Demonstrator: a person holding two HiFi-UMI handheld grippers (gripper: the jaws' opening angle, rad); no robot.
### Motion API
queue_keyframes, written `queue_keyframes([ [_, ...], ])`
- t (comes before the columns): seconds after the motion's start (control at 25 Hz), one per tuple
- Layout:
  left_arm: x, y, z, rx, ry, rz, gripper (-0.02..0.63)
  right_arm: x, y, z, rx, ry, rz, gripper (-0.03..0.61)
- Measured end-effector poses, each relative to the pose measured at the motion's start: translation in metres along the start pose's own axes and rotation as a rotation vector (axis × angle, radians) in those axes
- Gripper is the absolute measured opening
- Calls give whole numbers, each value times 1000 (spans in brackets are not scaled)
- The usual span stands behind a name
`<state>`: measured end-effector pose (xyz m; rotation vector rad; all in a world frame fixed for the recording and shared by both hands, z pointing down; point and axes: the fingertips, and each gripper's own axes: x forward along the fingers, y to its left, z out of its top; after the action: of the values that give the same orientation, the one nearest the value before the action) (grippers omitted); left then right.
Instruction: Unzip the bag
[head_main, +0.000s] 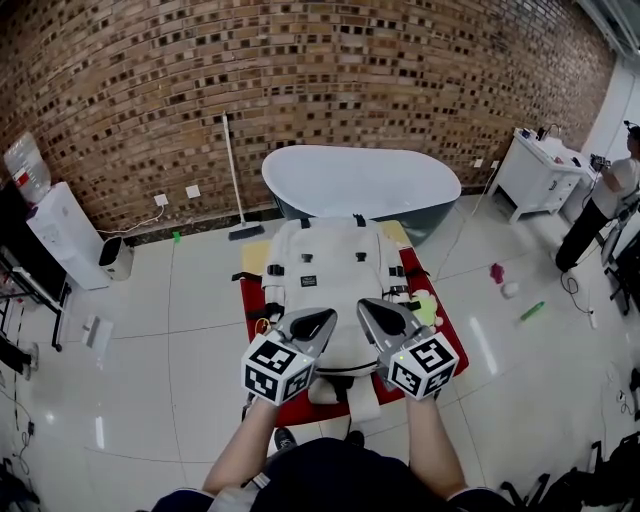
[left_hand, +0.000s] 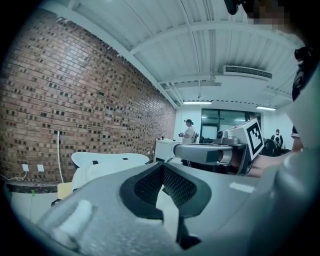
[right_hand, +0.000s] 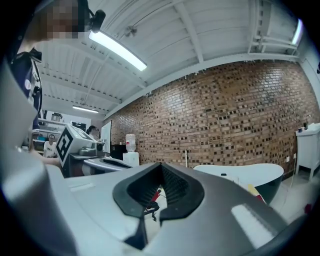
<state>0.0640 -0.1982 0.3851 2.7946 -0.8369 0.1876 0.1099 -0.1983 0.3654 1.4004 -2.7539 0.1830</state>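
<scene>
One white backpack (head_main: 330, 265) lies flat, long axis pointing away toward the one bathtub (head_main: 360, 180), handles at the far end. Left gripper (head_main: 322, 320) and right gripper (head_main: 372, 314): jaws closed, empty.

The bag (head_main: 335, 275) is a big white backpack. It lies flat on a red mat (head_main: 447, 322) on the floor, just in front of a bathtub (head_main: 360, 180). Its top end, with two small black loops (head_main: 358, 218), points at the tub. Black straps (head_main: 275, 270) cross both sides. The zip is too small to see.
</scene>
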Motion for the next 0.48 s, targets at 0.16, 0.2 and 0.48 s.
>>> queue_keyframes([
  [0.16, 0, -2, 0, 8, 4, -2, 2, 0, 1, 4, -11, -3, 4, 6],
  [0.2, 0, -2, -1, 9, 5, -2, 2, 0, 1, 5, -13, -4, 6, 6],
  [0.48, 0, -5, 0, 23, 4, -11, 2, -1, 1, 7, -19, -8, 4, 6],
])
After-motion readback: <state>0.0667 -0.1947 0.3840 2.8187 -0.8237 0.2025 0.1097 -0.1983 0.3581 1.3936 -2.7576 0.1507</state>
